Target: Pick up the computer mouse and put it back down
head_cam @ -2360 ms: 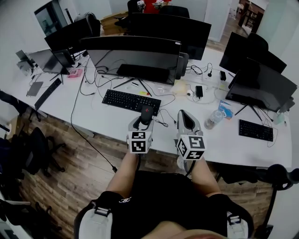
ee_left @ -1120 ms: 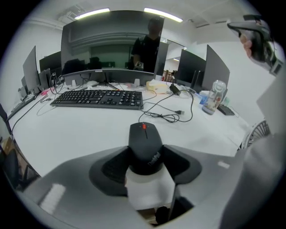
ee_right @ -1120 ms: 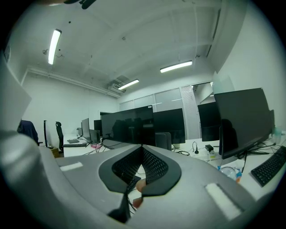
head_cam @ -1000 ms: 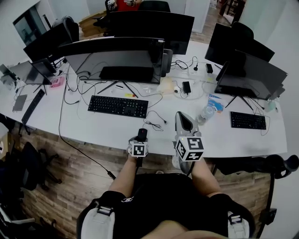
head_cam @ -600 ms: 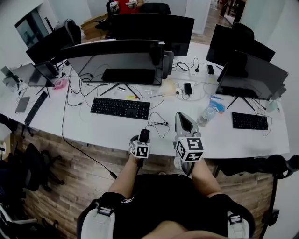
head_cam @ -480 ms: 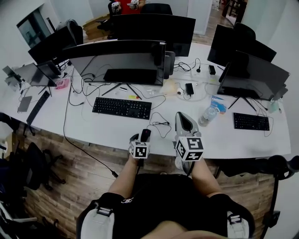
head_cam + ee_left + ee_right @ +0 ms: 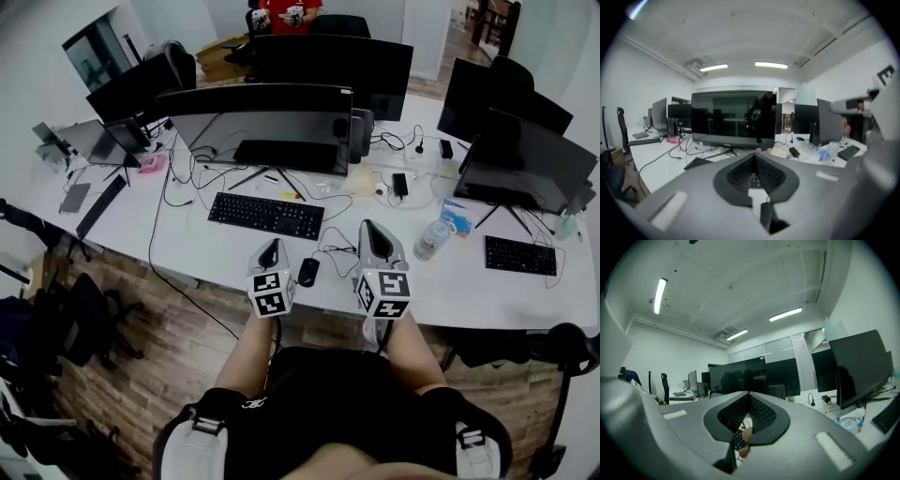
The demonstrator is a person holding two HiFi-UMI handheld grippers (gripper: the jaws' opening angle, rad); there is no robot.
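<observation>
head view looks steeply down on a long white table crowded with screens. the computer mouse, dark and small, lies flat on the table near its front edge, between the two grippers and touching neither. its thin cable loops away over the table top behind it. a black keyboard lies further back and to the left, in front of a wide dark monitor. a clear water bottle lies on the table to the right.

the left hand-held gripper hangs above the table just left of the mouse, its marker cube turned to the camera. its jaws have just been closing, and in the left gripper view the left hand-held gripper shows its two dark pads pressed together at the tip with nothing between them; beyond them stand the monitor and a corner of the keyboard.

the right hand-held gripper sits just right of the mouse, pointing out over the table. in the right gripper view the right hand-held gripper has its jaws pressed together too, holding nothing, with dark screens behind them.
</observation>
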